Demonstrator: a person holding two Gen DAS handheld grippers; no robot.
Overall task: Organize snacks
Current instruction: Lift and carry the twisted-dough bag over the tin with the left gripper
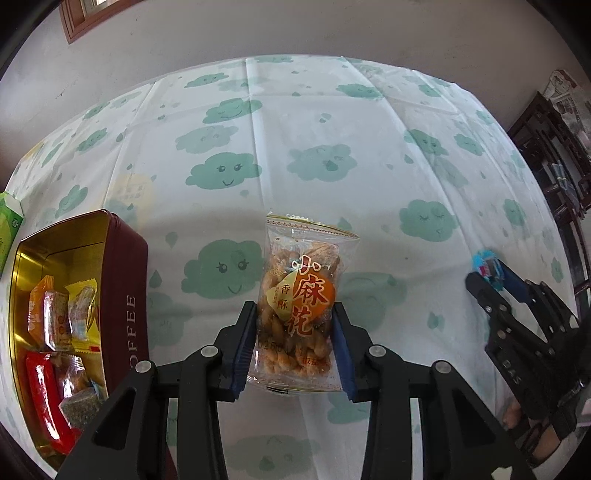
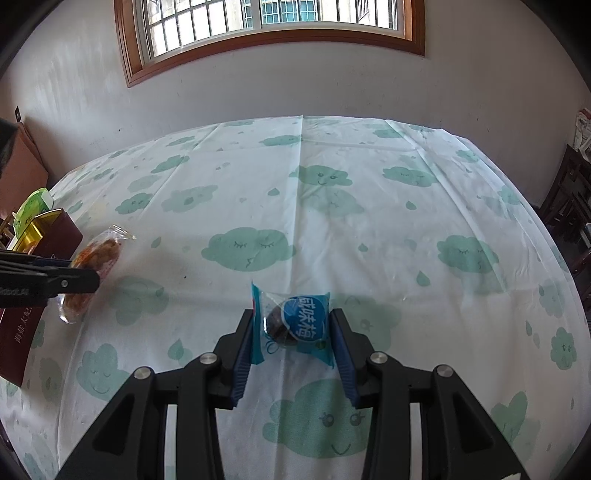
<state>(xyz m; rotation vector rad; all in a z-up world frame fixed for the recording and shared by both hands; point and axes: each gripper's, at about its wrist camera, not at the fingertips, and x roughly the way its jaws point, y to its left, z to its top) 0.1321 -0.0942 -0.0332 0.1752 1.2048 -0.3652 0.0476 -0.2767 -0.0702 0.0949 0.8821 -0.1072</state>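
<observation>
I have several wrapped snacks already lying in the open gold-lined maroon coffee tin (image 1: 125, 280) at my left, and two are still out: my left gripper (image 1: 295, 350) has its fingers closed on the clear packet of fried dough twists (image 1: 301, 310), while my right gripper (image 2: 293, 345) has its fingers pinched on the small blue-and-clear plum packet (image 2: 295, 325). Both packets sit low over the surface, a table under a white cloth printed with green clouds (image 2: 332, 206), against a pale wall with a wood-framed window (image 2: 269, 33).

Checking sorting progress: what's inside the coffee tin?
The coffee tin holds several wrapped snacks: orange, yellow, red and clear packets. Anything beneath them, and the near end, is hidden.
</observation>
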